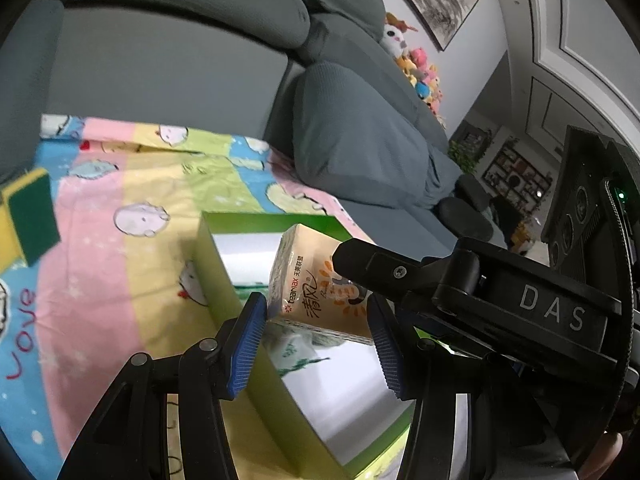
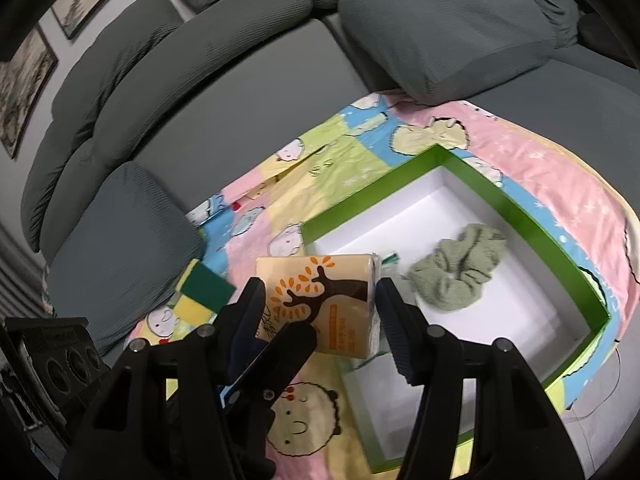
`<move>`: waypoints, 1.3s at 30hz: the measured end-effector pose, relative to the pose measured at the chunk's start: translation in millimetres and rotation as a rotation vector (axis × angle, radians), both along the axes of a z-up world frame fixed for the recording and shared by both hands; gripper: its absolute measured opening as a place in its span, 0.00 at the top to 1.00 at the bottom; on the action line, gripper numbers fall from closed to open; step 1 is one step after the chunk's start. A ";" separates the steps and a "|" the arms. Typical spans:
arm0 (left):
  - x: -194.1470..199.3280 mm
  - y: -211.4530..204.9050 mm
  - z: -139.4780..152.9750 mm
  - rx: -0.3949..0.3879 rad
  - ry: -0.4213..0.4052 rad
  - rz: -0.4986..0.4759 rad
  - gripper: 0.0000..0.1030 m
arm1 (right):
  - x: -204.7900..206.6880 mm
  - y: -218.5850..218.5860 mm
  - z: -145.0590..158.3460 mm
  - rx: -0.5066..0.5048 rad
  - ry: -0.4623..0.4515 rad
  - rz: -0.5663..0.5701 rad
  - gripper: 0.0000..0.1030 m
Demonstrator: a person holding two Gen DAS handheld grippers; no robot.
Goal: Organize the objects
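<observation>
**Left wrist view**
- Cream-and-orange tissue pack (image 1: 316,280), plastic-wrapped with a printed tree motif: centre of the frame, over the wall of the box.
- Left gripper (image 1: 316,304): blue-padded fingers (image 1: 246,344) spread wide on either side of the pack's lower edge. The left pad touches its corner. Whether they actually clamp it cannot be told.
- Right gripper (image 1: 360,258): black, lettered "DAS", entering from the right, with one finger lying against the pack's upper right.
- Green cardboard box (image 1: 224,280), white inside: lower centre, on the blanket.
- Pastel cartoon-print blanket (image 1: 120,280): spread over the seat of a grey sofa (image 1: 168,80).
- Yellow-and-green sponge (image 1: 32,216): left edge, on the blanket and apart from the box.
- Plush toys (image 1: 416,68): upper right, on the sofa back.

**Right wrist view**
- Right gripper (image 2: 320,292): fingers (image 2: 394,332) pressed against both ends of the tissue pack (image 2: 324,292), gripping it.
- The pack hangs over the box's near left corner, in the centre of the frame.
- Left gripper (image 2: 288,344): one finger overlaps the pack's lower edge.
- Green box (image 2: 516,204): right of centre.
- Crumpled pale-green cloth (image 2: 460,276): lying inside the box.
- Sponge (image 2: 204,292): left of the pack, on the blanket (image 2: 560,168).
</observation>
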State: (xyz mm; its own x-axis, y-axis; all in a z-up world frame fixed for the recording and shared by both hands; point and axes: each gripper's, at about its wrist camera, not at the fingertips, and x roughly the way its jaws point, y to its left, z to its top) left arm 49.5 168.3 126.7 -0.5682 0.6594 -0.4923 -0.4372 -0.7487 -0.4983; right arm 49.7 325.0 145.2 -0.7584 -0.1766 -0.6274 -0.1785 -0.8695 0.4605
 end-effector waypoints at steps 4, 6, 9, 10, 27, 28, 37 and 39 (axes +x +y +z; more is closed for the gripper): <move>-0.8 8.2 -4.4 0.005 -0.019 -0.014 0.48 | -0.4 7.5 -5.2 0.003 -0.024 -0.023 0.44; -0.4 11.7 -5.8 0.012 -0.027 -0.027 0.48 | -0.6 10.5 -6.7 0.007 -0.032 -0.036 0.44; -0.1 15.4 -8.1 0.021 -0.041 -0.042 0.48 | -0.5 13.5 -7.7 0.021 -0.043 -0.059 0.44; -0.7 16.4 -8.9 0.020 -0.044 -0.044 0.48 | -0.3 14.5 -7.9 0.023 -0.044 -0.063 0.44; -0.1 32.3 -18.6 -0.015 -0.084 -0.076 0.48 | -7.6 20.5 -20.7 0.052 -0.109 -0.117 0.43; -0.2 32.7 -19.1 -0.016 -0.086 -0.077 0.48 | -7.8 20.9 -21.4 0.054 -0.112 -0.120 0.43; -0.7 39.6 -24.3 -0.012 -0.105 -0.105 0.48 | -7.9 27.2 -26.0 0.051 -0.129 -0.140 0.43; -0.2 42.1 -25.1 -0.018 -0.103 -0.109 0.48 | -8.0 29.9 -28.7 0.045 -0.137 -0.147 0.43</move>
